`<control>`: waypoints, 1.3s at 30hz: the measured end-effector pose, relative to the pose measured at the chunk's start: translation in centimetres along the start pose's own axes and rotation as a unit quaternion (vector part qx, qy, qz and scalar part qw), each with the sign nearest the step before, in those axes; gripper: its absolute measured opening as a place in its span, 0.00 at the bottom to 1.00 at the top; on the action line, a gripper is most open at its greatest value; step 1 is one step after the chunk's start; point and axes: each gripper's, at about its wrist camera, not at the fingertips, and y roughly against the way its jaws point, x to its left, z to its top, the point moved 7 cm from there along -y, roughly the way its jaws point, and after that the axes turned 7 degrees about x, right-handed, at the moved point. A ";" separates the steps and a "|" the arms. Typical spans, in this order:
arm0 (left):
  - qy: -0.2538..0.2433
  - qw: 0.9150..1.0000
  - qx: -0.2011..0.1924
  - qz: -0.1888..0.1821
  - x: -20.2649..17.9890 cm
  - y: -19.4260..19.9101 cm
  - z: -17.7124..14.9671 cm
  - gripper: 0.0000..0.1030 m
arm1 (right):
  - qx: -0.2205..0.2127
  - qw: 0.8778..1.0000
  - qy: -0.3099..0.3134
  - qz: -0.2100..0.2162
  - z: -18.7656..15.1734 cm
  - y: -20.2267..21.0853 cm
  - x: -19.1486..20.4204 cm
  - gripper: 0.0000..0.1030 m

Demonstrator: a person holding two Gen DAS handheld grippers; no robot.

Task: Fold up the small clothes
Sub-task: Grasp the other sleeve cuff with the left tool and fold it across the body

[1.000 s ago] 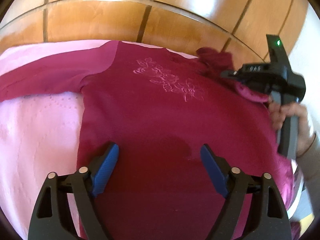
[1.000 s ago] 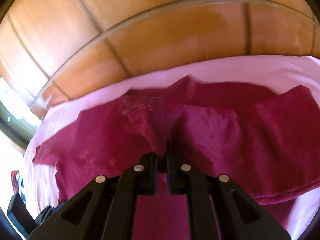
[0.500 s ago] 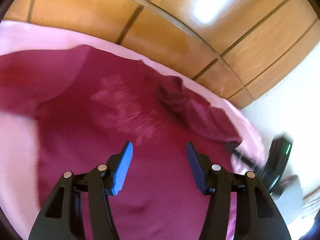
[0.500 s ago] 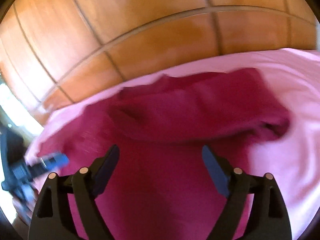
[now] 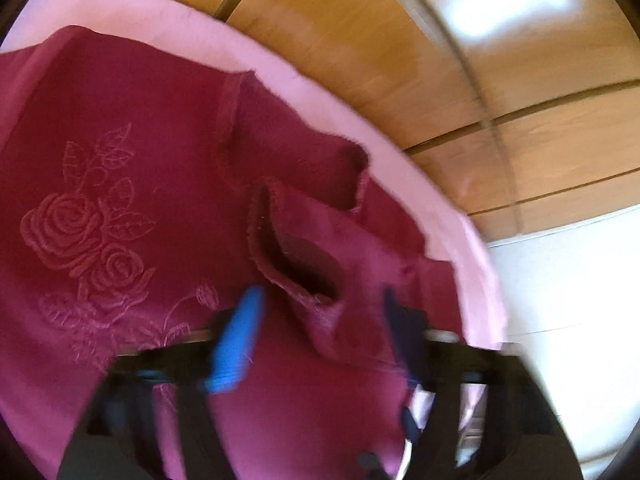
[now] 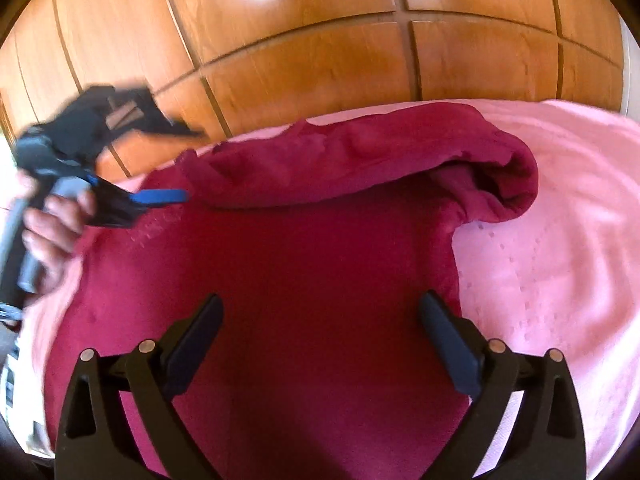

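A small magenta long-sleeved top (image 5: 132, 184) with embroidered roses (image 5: 84, 240) lies front up on a pink blanket (image 5: 328, 92). One sleeve (image 6: 360, 160) is folded across the chest. Its open cuff (image 5: 296, 256) lies just ahead of my left gripper (image 5: 320, 312), which is open and blurred, its jaws either side of the cuff and not closed on it. The left gripper also shows in the right wrist view (image 6: 160, 196), held by a hand. My right gripper (image 6: 320, 336) is open and empty above the top's lower body.
A wooden panelled wall (image 6: 320, 40) rises behind the blanket's far edge. A white surface (image 5: 560, 320) lies beyond the blanket's right edge. Bare pink blanket (image 6: 560, 240) spreads to the right of the top.
My right gripper let go of the sleeve, opened and pulled back toward the hem. My left gripper swung right and forward until the sleeve's cuff lay between its open jaws.
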 end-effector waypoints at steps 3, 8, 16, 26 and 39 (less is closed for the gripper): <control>-0.012 0.999 -0.010 0.040 0.3 -0.4 0.1 0.09 | -0.003 0.999 -0.017 0.036 0.1 0.5 -0.5 0.98; -0.070 0.996 -0.056 0.007 -1.9 3.0 -0.1 0.09 | -0.013 0.987 -0.081 0.137 1.4 2.1 -1.5 0.98; -0.124 0.981 -0.147 -0.012 -2.4 10.3 1.1 0.09 | -0.067 0.961 -0.195 0.183 6.7 1.1 -4.3 0.98; -0.067 0.984 -0.139 0.091 8.3 9.4 0.5 0.07 | -0.069 0.963 -0.219 0.139 6.6 -0.5 -6.8 0.98; -0.109 0.977 -0.143 0.111 9.0 7.8 -0.4 0.07 | 0.002 0.992 -0.054 0.115 6.3 4.2 0.2 0.98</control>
